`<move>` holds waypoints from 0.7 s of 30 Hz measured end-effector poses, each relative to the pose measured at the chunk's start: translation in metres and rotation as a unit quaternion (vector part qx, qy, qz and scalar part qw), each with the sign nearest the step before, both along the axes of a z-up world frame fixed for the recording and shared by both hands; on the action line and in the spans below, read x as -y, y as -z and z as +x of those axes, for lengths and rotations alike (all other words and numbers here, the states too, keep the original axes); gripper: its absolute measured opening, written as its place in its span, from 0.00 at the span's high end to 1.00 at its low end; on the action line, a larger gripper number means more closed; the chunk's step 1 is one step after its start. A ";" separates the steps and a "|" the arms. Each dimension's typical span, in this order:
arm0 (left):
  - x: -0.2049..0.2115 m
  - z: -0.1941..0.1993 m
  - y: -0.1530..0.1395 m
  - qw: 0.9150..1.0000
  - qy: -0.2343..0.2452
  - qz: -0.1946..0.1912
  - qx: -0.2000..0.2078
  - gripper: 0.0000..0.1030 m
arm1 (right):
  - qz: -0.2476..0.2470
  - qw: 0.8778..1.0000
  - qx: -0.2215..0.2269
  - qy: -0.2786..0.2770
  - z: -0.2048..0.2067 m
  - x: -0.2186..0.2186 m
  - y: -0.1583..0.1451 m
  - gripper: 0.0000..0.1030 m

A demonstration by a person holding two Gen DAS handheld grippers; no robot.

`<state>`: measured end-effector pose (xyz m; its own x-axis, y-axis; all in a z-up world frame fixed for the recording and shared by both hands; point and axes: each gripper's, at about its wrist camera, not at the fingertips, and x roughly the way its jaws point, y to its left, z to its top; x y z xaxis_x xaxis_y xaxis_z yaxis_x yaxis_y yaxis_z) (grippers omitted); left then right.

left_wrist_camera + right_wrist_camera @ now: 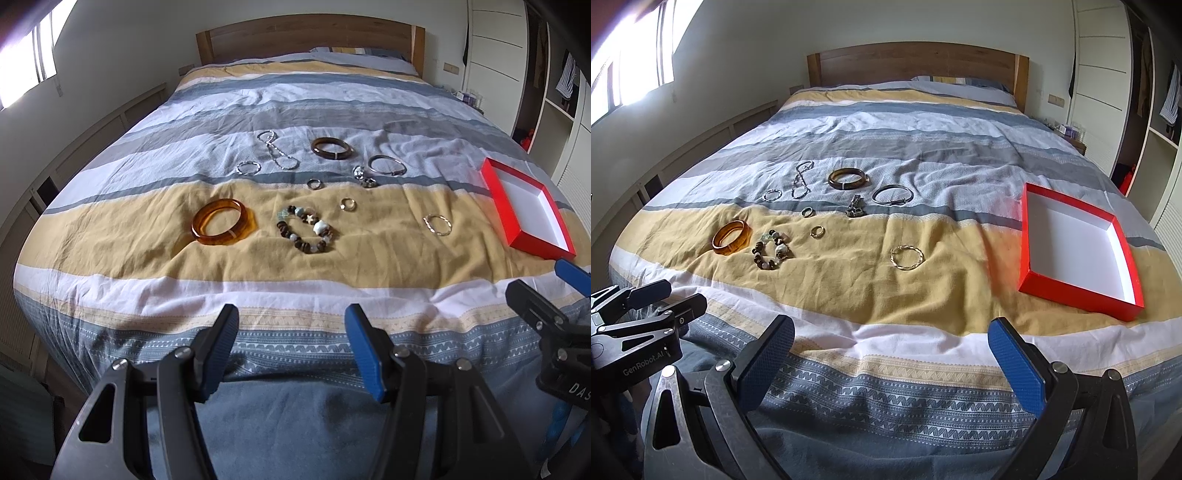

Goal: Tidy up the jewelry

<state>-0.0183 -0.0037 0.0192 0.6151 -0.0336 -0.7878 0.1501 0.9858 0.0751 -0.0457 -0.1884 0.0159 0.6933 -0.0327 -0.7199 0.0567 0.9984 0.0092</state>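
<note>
- The left tool (291, 347) is hovering released at 6 o'clock, over the bed's (295, 96) foot edge.
- An amber bangle (222, 220) is lying at 9 o'clock beside a beaded bracelet (304, 229).
- The right tool (890, 362) is gaping wide, gripping nothing.
- A red tray (1030, 240) is sitting at 3 o'clock, well apart from the jewelry.

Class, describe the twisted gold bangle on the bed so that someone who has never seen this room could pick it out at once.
Start at the red tray on the bed's right side, then look left along the yellow stripe of the cover. The twisted gold bangle lies alone there, the piece nearest the tray. Unlike the thick amber bangle and the beaded bracelet farther left, it is thin, rope-like metal.
</note>
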 end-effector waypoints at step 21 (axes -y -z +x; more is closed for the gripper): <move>-0.012 0.009 0.012 1.000 -0.023 -0.004 -0.011 0.44 | 0.012 1.000 -0.013 -0.015 0.005 -0.005 0.007 0.01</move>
<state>-0.0090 0.0087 0.0067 0.5985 -0.0126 -0.8010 0.1066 0.9922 0.0641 -0.0409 -0.1830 0.0085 0.6755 0.0051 -0.7374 0.0280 0.9991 0.0326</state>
